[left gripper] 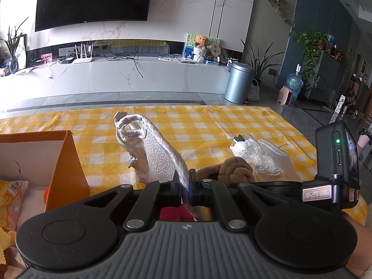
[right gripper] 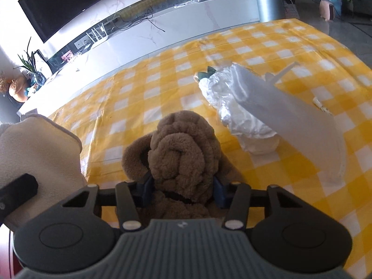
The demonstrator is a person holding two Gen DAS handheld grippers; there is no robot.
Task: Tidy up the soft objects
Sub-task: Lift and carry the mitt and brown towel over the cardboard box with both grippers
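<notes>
left wrist: orange box holds yellow packet

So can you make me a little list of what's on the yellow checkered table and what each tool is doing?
table cover: yellow and white checkered cloth
left tool: shut on the silvery cream fabric piece, which is held up off the table
right tool: pads on both sides of the brown fuzzy knotted thing, squeezing it
box: orange cardboard box, at the left, open
also on table: crinkly white plastic bag
</notes>
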